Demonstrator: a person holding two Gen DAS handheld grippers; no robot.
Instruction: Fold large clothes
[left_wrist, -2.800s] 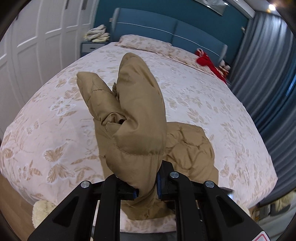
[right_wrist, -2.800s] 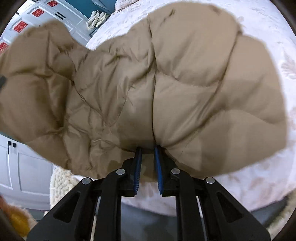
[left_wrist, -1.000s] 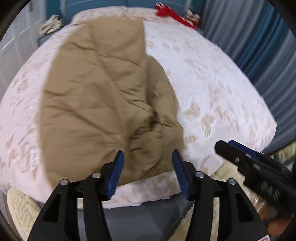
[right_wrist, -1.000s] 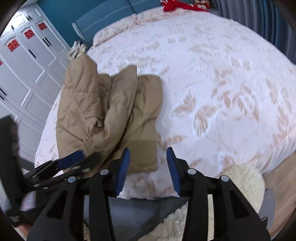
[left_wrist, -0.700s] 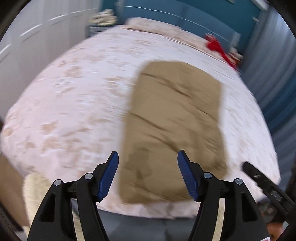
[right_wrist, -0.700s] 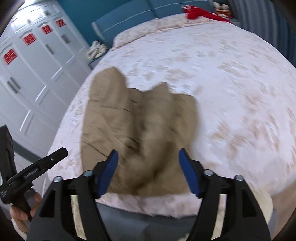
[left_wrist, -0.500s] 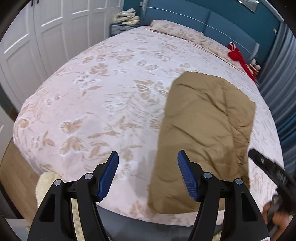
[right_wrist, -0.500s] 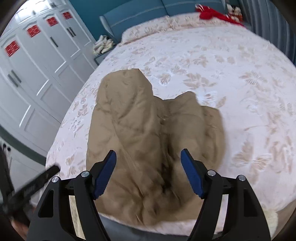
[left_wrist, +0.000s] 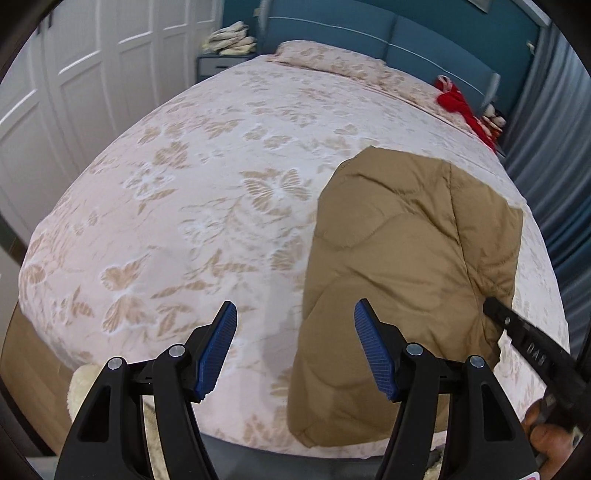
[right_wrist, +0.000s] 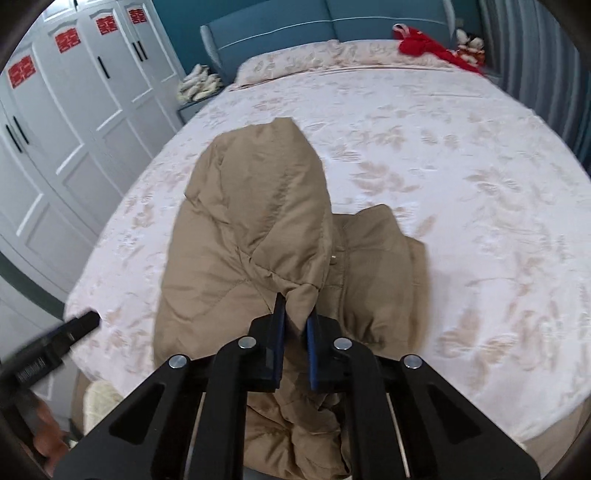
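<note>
A tan quilted down jacket (left_wrist: 399, 258) lies folded on the bed near its foot edge. My left gripper (left_wrist: 293, 349) is open and empty, above the bedspread just left of the jacket. My right gripper (right_wrist: 294, 325) is shut on a fold of the jacket (right_wrist: 258, 221) at its near right part and lifts that fabric slightly. The right gripper's tip also shows in the left wrist view (left_wrist: 517, 332) at the jacket's right edge. The left gripper shows in the right wrist view (right_wrist: 55, 347) at lower left.
The bed (left_wrist: 184, 206) has a pink floral bedspread. Red clothing (right_wrist: 424, 44) lies by the pillows and blue headboard (right_wrist: 332, 22). White wardrobes (right_wrist: 74, 110) stand at left, curtains (left_wrist: 546, 147) at right. A fluffy cream rug (left_wrist: 85, 387) lies below the bed's foot.
Both grippers let go of the jacket, which dropped flat on the bed. The left gripper moved left of it and stays open. The right gripper closed again on a jacket fold.
</note>
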